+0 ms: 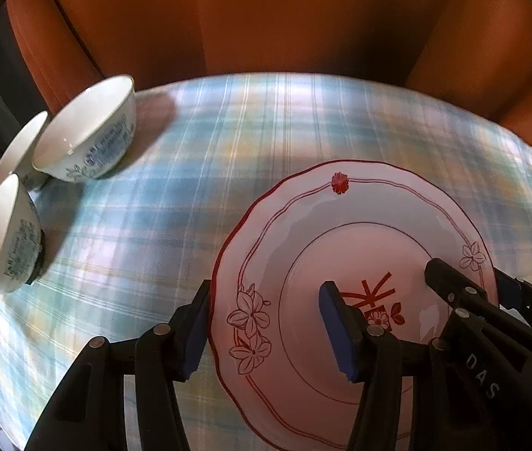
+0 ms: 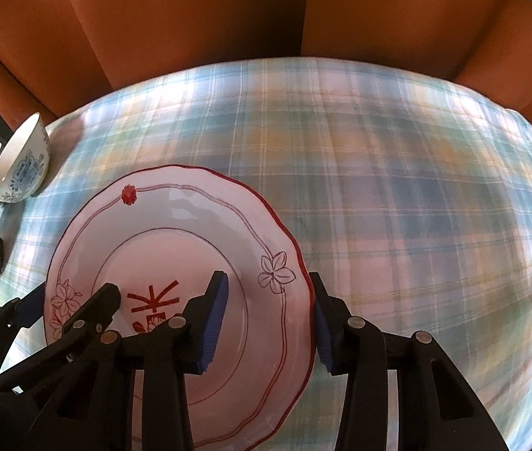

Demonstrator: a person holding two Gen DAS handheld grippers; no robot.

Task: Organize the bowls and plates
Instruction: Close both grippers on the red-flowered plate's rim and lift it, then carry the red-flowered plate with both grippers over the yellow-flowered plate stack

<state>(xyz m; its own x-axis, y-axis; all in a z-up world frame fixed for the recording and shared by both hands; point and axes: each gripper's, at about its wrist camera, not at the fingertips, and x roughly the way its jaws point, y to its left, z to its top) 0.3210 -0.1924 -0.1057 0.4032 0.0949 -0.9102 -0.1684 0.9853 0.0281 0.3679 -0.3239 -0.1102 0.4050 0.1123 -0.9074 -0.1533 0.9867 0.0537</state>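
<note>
A white plate (image 1: 344, 259) with red rim and red flower pattern lies over the plaid tablecloth (image 1: 198, 195). My left gripper (image 1: 266, 323) straddles the plate's left rim, one pad outside the rim, one over the plate's middle; its jaws stand apart. My right gripper (image 2: 266, 315) straddles the right rim of the same plate (image 2: 175, 248) in the same way. Each gripper also shows in the other's view: the right one (image 1: 465, 289) and the left one (image 2: 74, 308). Whether the plate is lifted off the cloth I cannot tell. Three white-and-blue bowls (image 1: 89, 131) stand at the table's left edge.
The bowls cluster together: one at the back (image 1: 21, 146) and one nearer (image 1: 6, 236); they also show in the right wrist view (image 2: 21, 165). Orange-brown chair backs (image 1: 266, 18) ring the table's far side. The plaid cloth (image 2: 416, 188) spreads to the right of the plate.
</note>
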